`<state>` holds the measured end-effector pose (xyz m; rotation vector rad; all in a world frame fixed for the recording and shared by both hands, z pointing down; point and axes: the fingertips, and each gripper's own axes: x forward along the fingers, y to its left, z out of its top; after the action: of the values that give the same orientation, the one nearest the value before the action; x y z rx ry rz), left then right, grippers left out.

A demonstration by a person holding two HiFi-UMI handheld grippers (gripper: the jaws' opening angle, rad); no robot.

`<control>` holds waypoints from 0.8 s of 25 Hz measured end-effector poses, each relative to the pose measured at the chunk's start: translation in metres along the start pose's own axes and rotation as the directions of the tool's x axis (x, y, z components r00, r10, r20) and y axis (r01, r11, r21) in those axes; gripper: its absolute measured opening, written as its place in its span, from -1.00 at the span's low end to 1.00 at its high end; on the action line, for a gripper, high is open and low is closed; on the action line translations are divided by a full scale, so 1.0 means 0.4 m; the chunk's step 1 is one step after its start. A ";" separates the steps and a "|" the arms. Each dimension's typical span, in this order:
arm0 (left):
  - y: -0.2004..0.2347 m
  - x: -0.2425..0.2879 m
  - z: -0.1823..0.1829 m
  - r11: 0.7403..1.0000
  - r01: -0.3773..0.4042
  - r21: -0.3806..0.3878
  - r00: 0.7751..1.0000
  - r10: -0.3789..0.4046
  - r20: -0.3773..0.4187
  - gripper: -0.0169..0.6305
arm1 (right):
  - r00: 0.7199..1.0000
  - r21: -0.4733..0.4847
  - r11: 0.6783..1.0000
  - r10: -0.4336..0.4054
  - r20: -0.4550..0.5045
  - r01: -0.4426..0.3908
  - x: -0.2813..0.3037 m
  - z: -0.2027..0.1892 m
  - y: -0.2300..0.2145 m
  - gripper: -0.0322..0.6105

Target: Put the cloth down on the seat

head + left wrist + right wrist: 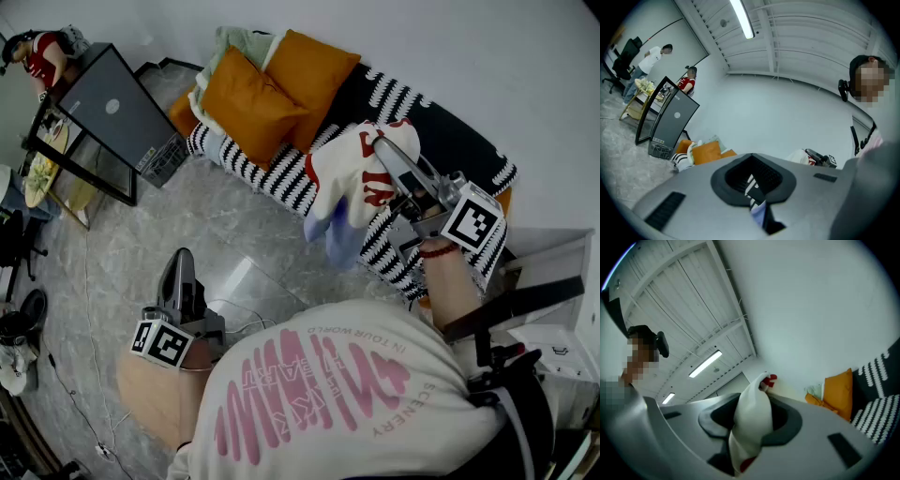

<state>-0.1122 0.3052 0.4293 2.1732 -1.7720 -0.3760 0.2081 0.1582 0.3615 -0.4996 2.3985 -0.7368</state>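
Observation:
A white cloth (361,173) with red print, a bluish fold hanging under it, dangles over the front edge of the black-and-white striped sofa seat (450,131). My right gripper (380,141) is shut on the cloth's top, tilted a little upward. In the right gripper view the cloth (750,423) bunches between the jaws of the right gripper (751,411). My left gripper (180,267) hangs low over the marble floor at the left, far from the sofa, its jaws together with nothing in them. The left gripper view shows the left gripper (752,187), with the cloth (804,157) beyond it.
Two orange cushions (248,103) and pale folded fabric fill the sofa's left end. A dark slanted panel (112,108) stands at the far left, with a person in red (42,56) behind it. White furniture (553,272) sits right of the sofa. A thin cable (84,281) runs across the floor.

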 end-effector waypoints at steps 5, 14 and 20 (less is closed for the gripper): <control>0.000 -0.009 -0.001 1.000 0.000 0.003 1.000 0.000 0.006 -0.92 | 1.000 -0.007 1.000 -0.005 -0.001 0.005 -0.004 -0.002 0.001 -0.47; 0.016 -0.035 0.005 1.000 -0.009 0.004 1.000 0.009 0.005 -0.92 | 0.999 0.036 0.999 0.013 0.045 -0.014 -0.004 0.002 0.009 -0.47; 0.021 -0.040 0.006 0.999 0.004 0.038 1.000 -0.003 -0.007 -0.92 | 0.996 0.031 1.000 -0.005 0.086 0.002 -0.015 0.003 -0.003 -0.47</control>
<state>-0.1238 0.3190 0.4307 2.2005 -1.7856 -0.3377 0.2138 0.1598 0.3639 -0.5127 2.3042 -0.7376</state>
